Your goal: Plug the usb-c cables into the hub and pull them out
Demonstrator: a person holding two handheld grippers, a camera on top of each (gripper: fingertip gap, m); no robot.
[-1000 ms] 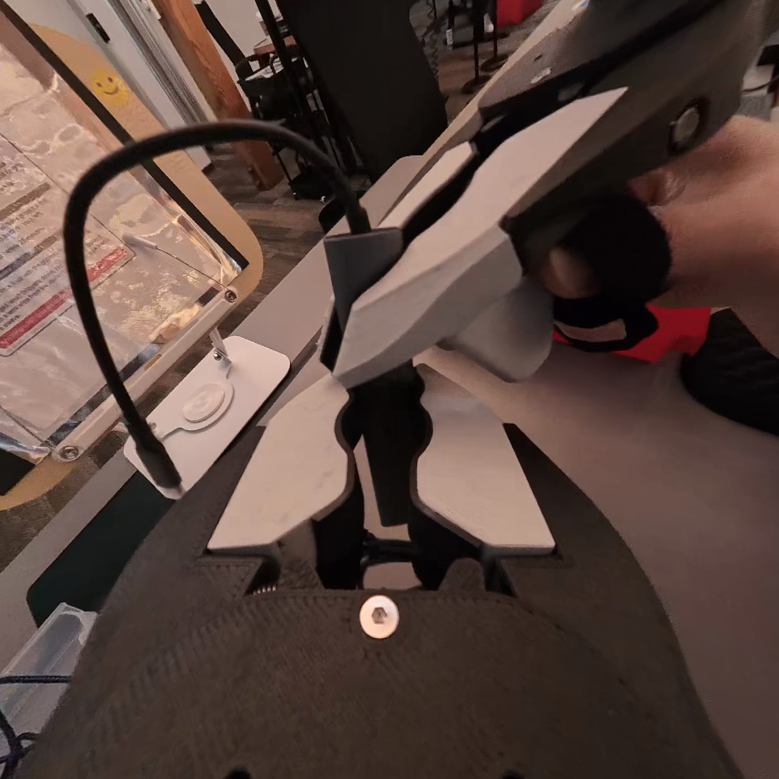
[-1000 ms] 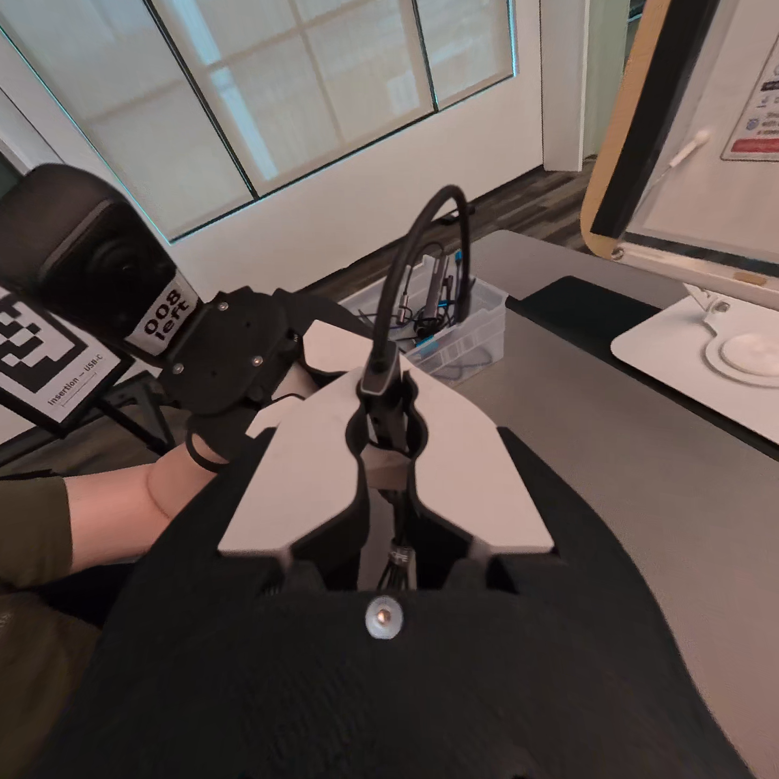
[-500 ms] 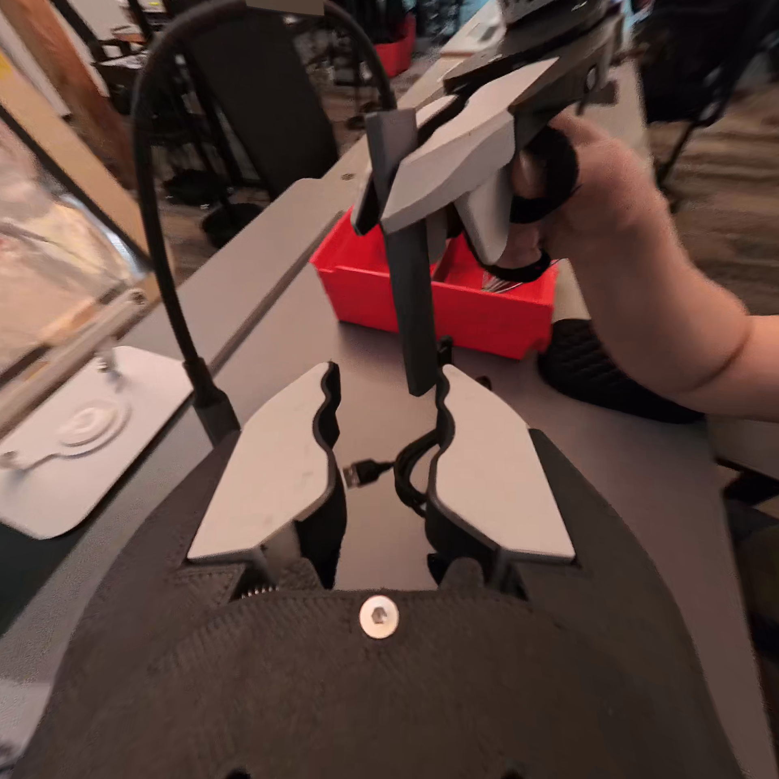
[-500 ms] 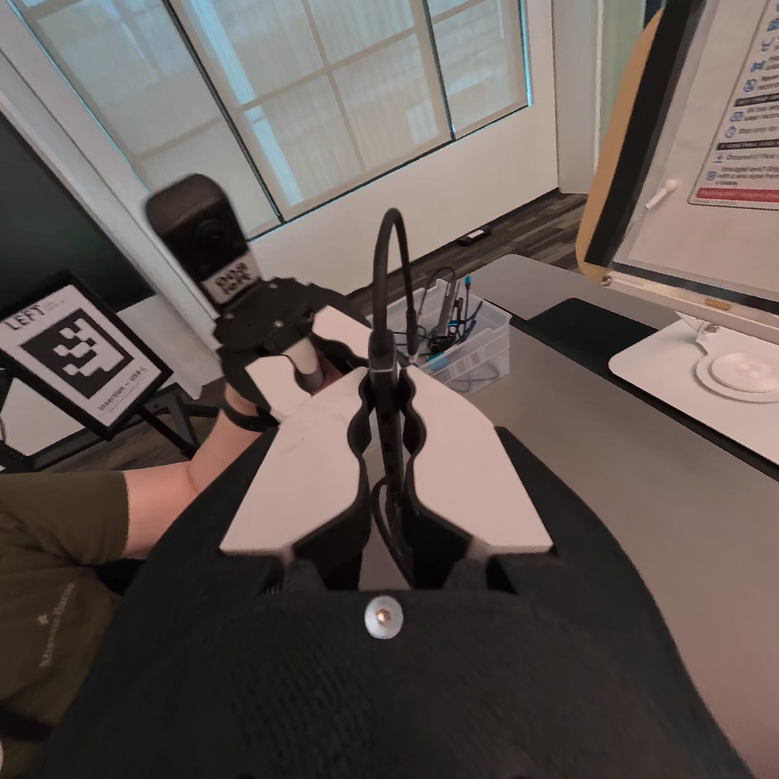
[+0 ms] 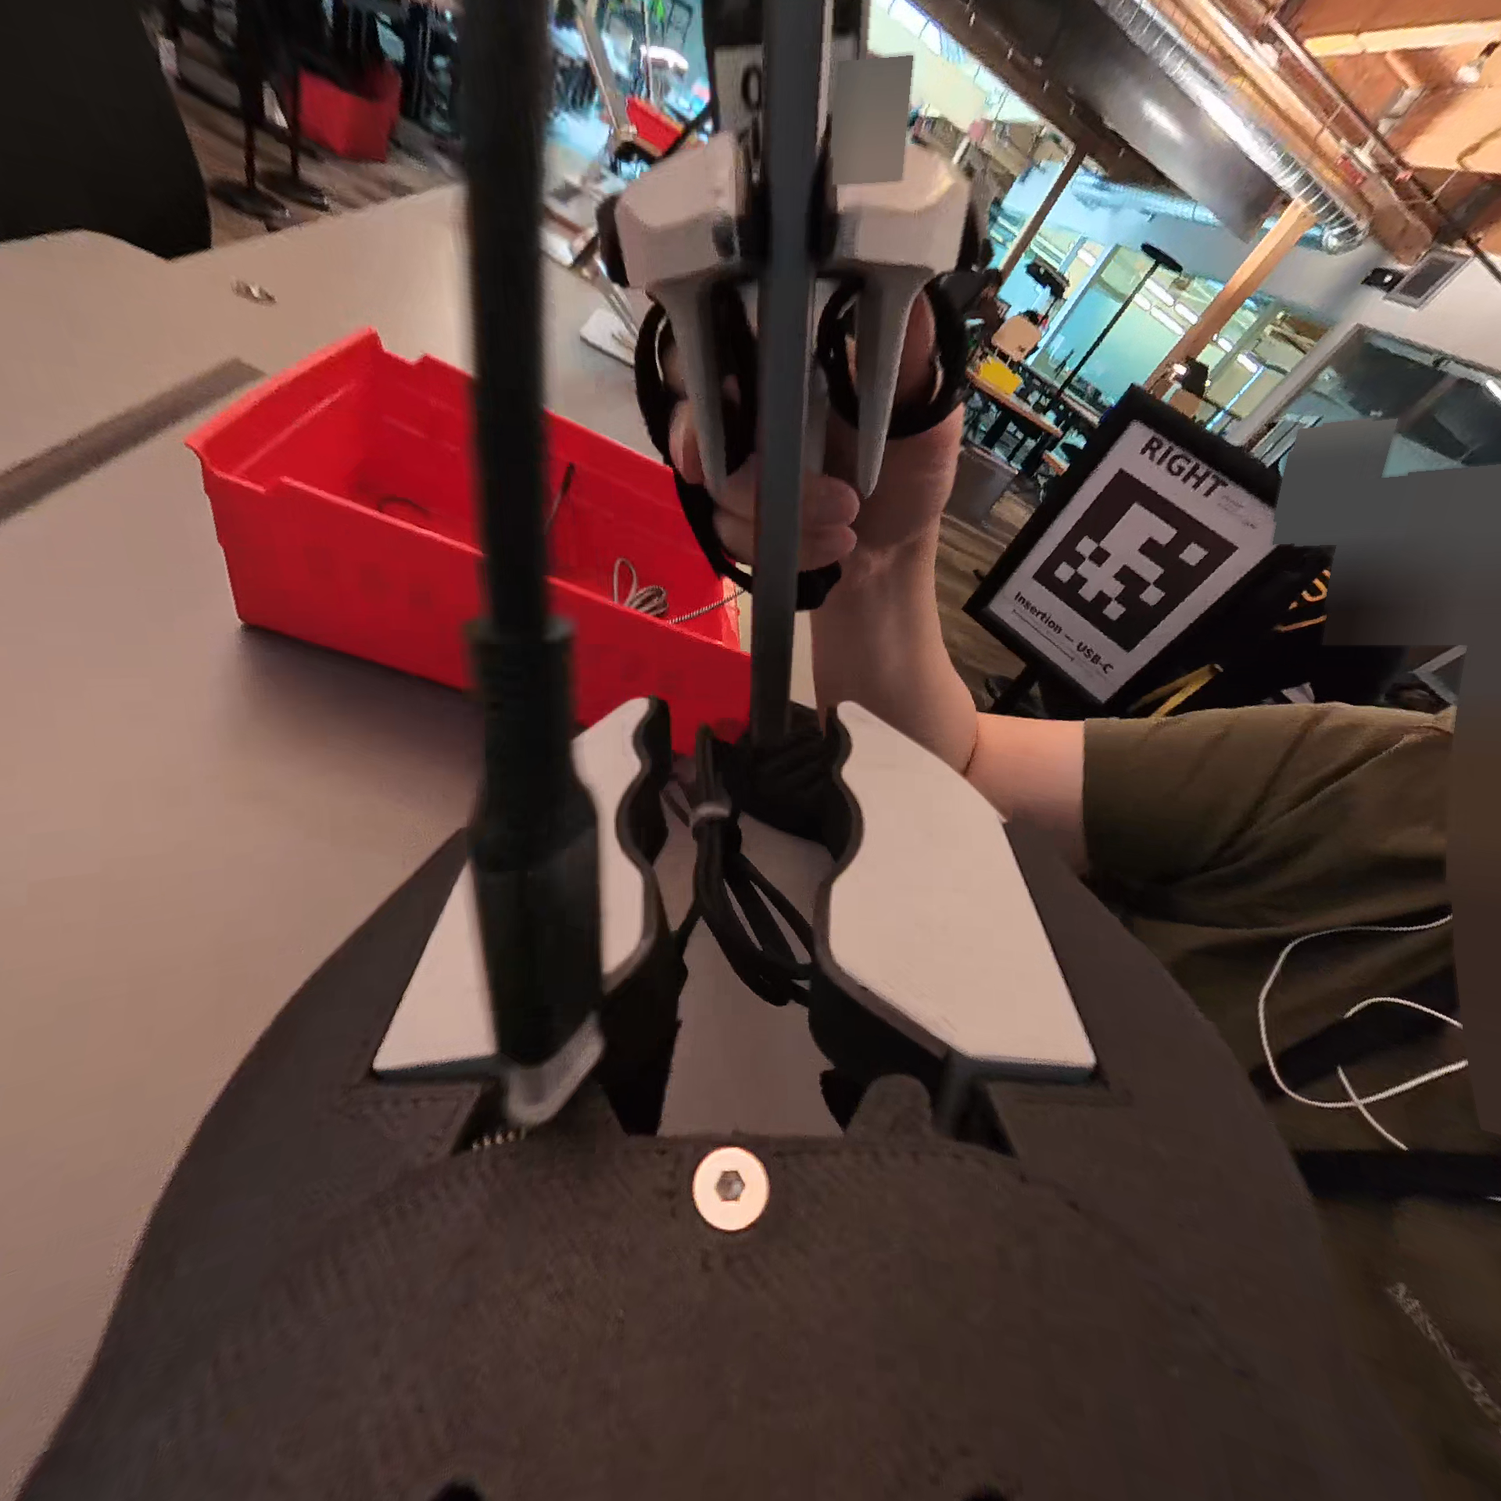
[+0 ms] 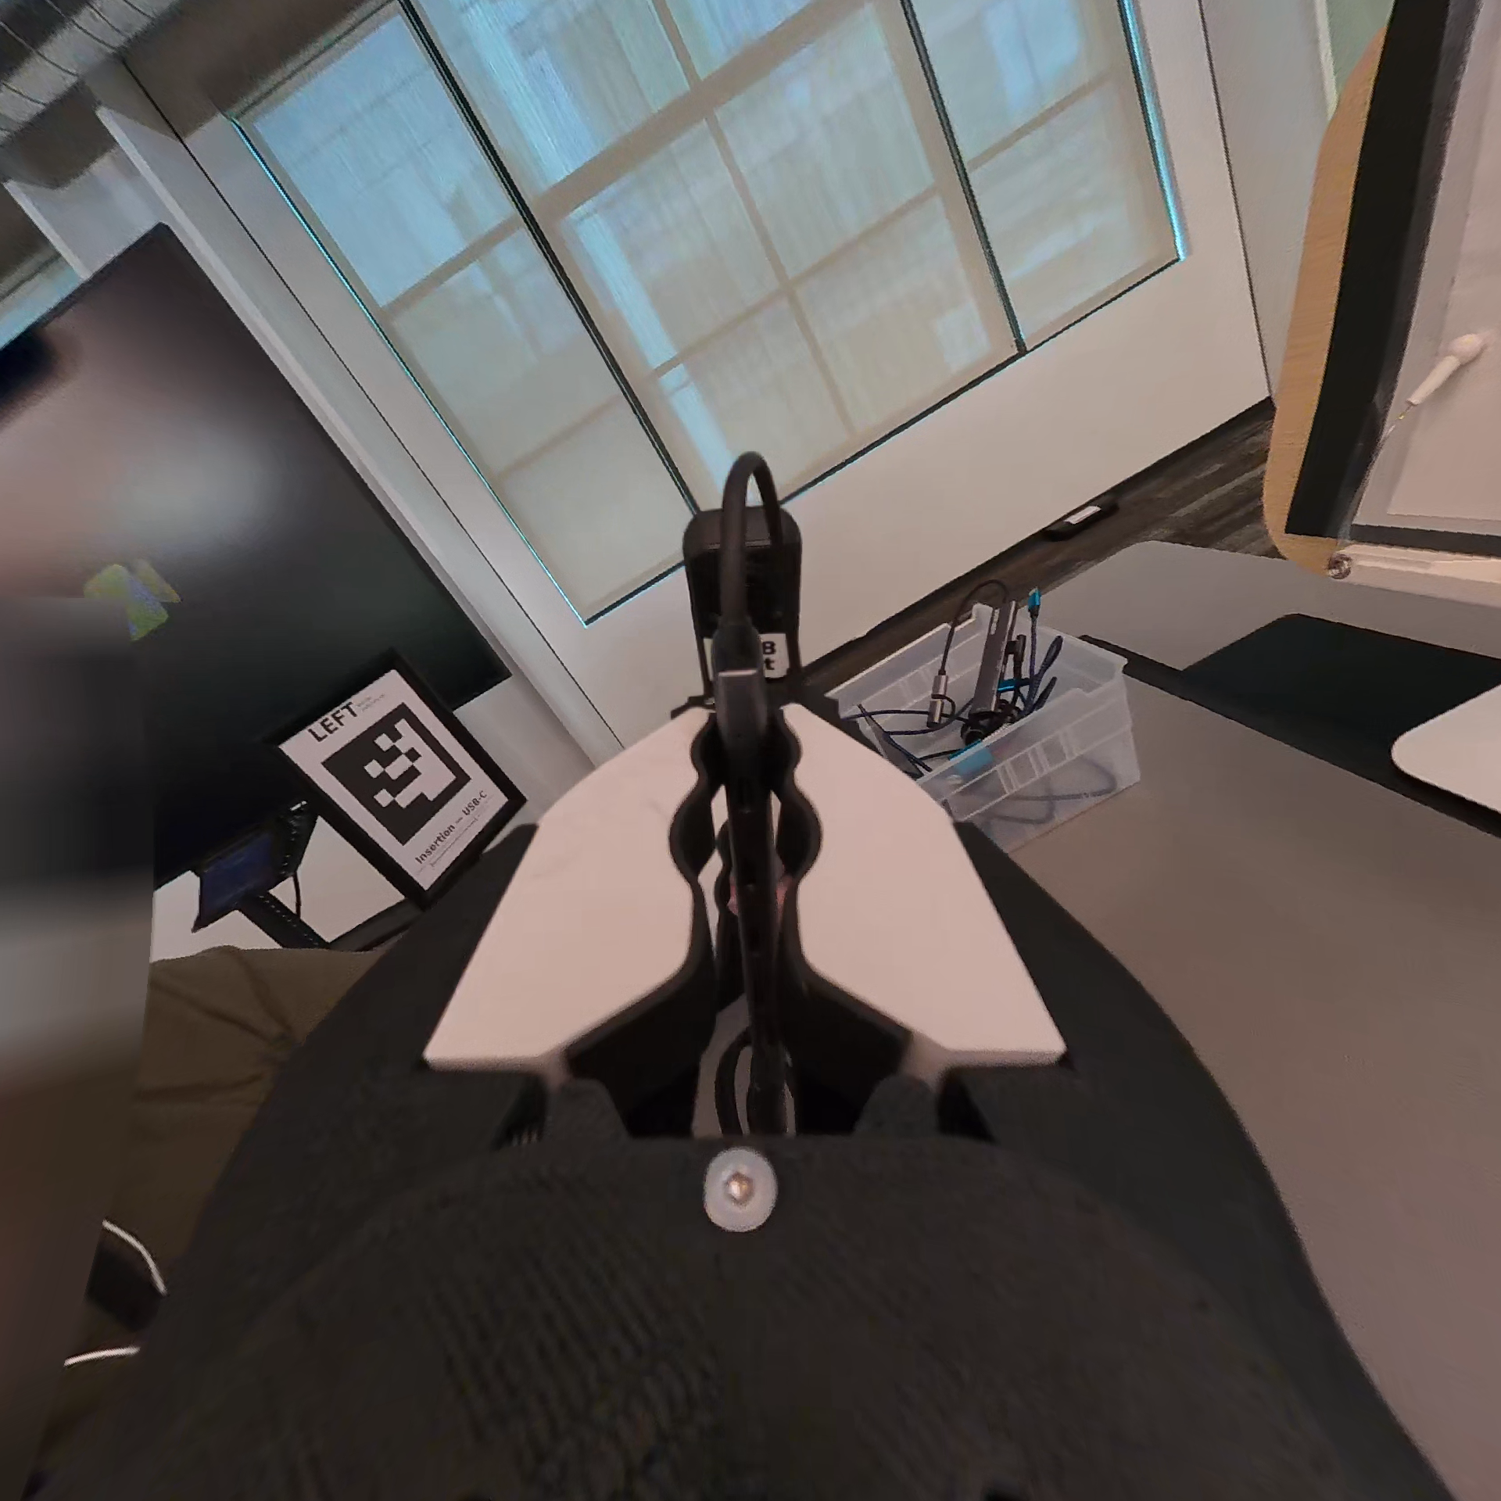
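In the left wrist view my left gripper (image 5: 743, 723) is open and empty. A tied bundle of black cable (image 5: 731, 885) lies on the table between its fingers. Straight ahead my right gripper (image 5: 792, 483) is shut on the slim dark grey hub (image 5: 772, 617) and holds it upright, with its lower end just above the bundle. The hub's own black lead loops over the top, and its plug (image 5: 528, 893) hangs in front of my left finger. In the right wrist view my right gripper (image 6: 743, 731) clamps the hub (image 6: 743, 690) edge-on, with the lead arching above it.
A red bin (image 5: 341, 520) with a small cable stands on the grey table (image 5: 203, 812), ahead on the left. A clear bin of cables (image 6: 1015, 731) stands at the far edge. A person's olive sleeve (image 5: 1259, 828) and marker signs (image 5: 1137, 552) (image 6: 398, 772) are on the sides. Tip to tip, the grippers are about 9 cm apart.
My left gripper opened, let go of the hub and swung right toward the red bin. My right gripper kept the hub and turned it upright. The hanging plug now dangles over my left finger.
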